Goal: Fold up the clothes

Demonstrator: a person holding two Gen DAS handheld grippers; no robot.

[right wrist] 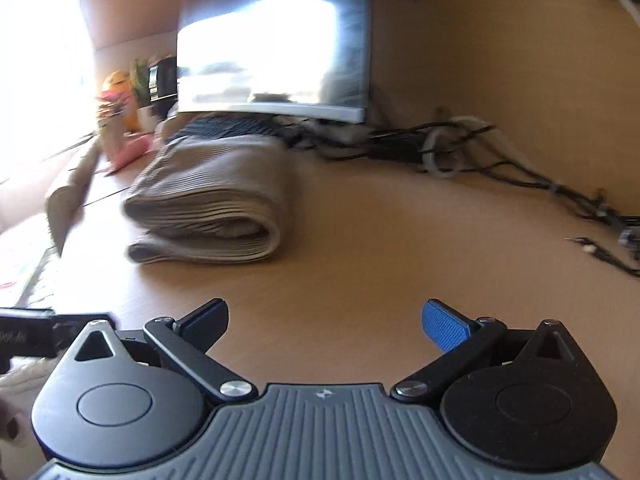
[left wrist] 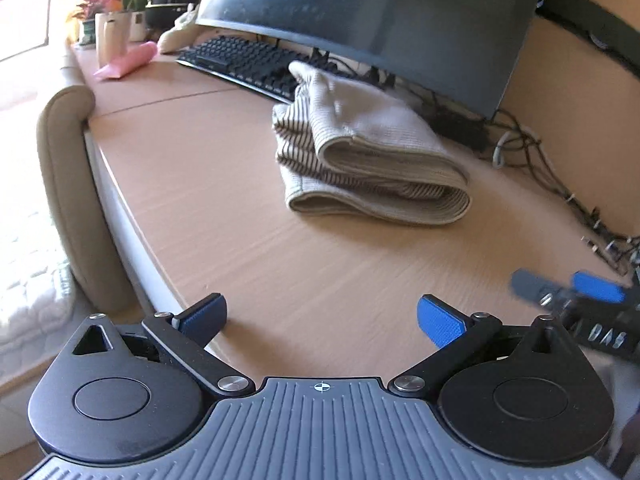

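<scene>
Well, folded clothes rest on the wooden desk before a monitor, both grippers' fingers spread.

Motion blurs the right wrist view, smearing the folded beige ribbed garment. The black curved monitor is cropped above. The right hand-held gripper is blurred, partly cut off.

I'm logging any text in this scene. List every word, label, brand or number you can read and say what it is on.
No text can be read with confidence.
White lettering on the right gripper body, seen from the left wrist view: blurred, unreadable.
White lettering on the left gripper body, at the right wrist view's left edge: blurred, unreadable.
Keyboard keycaps: too small to read.
Monitor: dark, no visible brand.
Folded garment: no label showing.
</scene>
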